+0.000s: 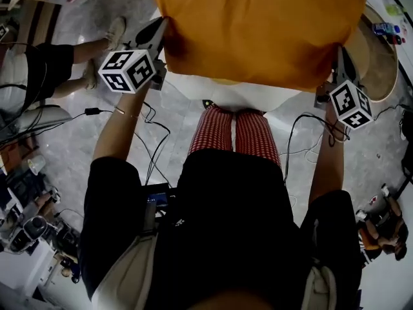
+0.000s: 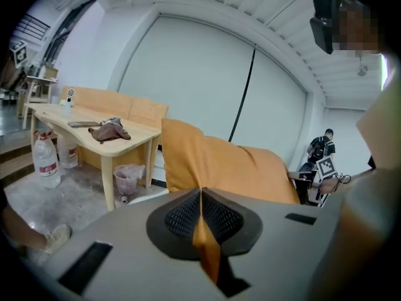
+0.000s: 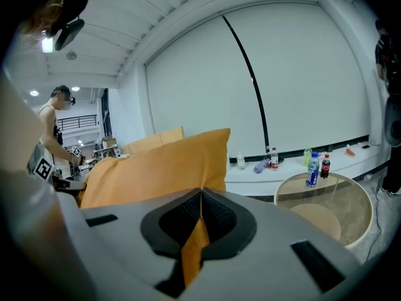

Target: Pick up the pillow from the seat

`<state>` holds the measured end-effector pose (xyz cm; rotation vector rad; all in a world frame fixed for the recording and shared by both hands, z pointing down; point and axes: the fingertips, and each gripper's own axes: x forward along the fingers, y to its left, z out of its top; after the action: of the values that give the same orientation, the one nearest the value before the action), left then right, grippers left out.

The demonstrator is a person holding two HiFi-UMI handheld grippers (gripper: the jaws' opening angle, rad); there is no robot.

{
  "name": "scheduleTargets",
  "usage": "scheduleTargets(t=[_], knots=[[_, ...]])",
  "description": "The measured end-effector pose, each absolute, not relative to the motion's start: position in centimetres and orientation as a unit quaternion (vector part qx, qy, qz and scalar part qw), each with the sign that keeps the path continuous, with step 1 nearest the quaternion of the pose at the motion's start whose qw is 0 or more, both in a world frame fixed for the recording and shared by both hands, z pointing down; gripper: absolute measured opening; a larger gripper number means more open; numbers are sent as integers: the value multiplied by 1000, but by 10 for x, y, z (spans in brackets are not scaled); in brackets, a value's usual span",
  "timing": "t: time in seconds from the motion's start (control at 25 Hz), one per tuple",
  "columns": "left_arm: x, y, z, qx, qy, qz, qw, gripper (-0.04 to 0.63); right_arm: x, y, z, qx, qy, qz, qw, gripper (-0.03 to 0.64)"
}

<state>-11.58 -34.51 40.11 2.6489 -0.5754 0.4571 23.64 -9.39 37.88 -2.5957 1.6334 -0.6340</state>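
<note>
Jaws clamp the pillow [image 1: 258,24] (orange): my left gripper [image 1: 160,34] at its 9 o'clock, right gripper [image 1: 338,60] at 4.

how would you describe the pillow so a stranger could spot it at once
In the head view, look just ahead of the person's red checked trousers. The pillow spans the space between the left gripper and right gripper, each shut on a corner. It is the only large plain orange thing there.
</note>
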Motion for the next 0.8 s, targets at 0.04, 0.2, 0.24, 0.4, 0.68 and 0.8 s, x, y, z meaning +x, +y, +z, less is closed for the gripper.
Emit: scheduleTargets(t=[0.04, 0.2, 0.24, 0.4, 0.68, 0.8], knots=[[-115, -344, 397, 946, -202, 162, 195, 12, 237, -94, 373, -829, 522, -199, 5, 21], [-111, -345, 400, 946, -193, 173, 192, 12, 241, -97, 373, -830, 521, -200, 9, 21], [-110, -345, 401, 946, -193, 177, 190, 12, 242, -97, 373, -829, 521, -201, 10, 21], [-110, -343, 397, 946, -197, 176, 190, 14, 242, -98, 363, -830, 522, -197, 19, 21], [-116, -347, 383, 945, -197, 170, 196, 12, 238, -103, 346, -826, 529, -192, 34, 21], [-115, -347, 375, 946, -197, 167, 194, 12, 238, -103, 342, -825, 530, -191, 41, 21]])
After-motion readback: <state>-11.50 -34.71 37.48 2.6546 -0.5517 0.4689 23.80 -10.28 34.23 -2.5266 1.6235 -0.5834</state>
